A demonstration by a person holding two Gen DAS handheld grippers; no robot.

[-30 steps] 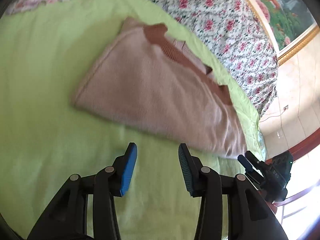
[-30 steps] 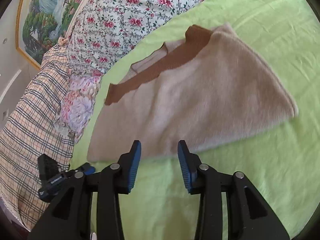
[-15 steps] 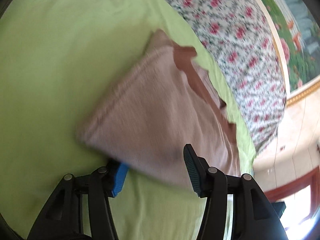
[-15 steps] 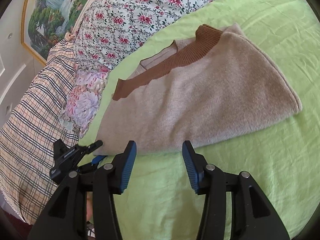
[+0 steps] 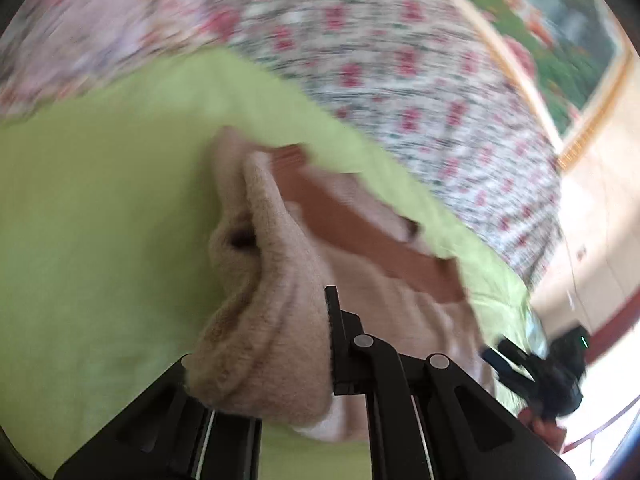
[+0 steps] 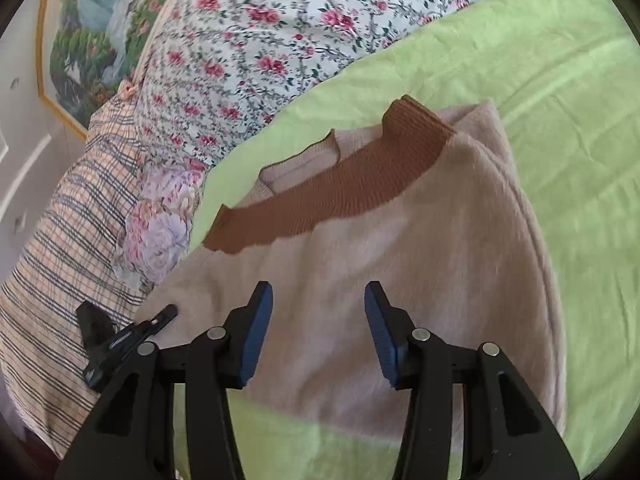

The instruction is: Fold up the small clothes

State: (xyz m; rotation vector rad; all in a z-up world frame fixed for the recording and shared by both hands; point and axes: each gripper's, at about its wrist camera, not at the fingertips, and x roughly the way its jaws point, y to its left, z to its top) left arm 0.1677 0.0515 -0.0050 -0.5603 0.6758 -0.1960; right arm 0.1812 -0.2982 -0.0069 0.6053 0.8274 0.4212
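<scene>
A small beige knit sweater [image 6: 420,248] with a brown ribbed collar [image 6: 332,196] lies folded on the green sheet [image 6: 580,128]. My left gripper [image 5: 280,340] is shut on the sweater's near edge [image 5: 276,320], and the fabric bunches up between and over its fingers; the left finger is hidden by cloth. My right gripper [image 6: 318,328] is open, its blue pads [image 6: 256,332] hovering just over the sweater's near part. The left gripper also shows in the right wrist view [image 6: 120,340] at the sweater's left corner.
A floral quilt [image 6: 280,40] and a plaid blanket [image 6: 60,280] lie beyond and left of the sweater. A framed painting [image 6: 92,20] hangs on the wall. The bed edge and floor show at the right in the left wrist view [image 5: 592,240].
My left gripper slid under the sweater's edge, closed on it and lifted it, bunching the fabric. My right gripper moved forward over the sweater and stays open.
</scene>
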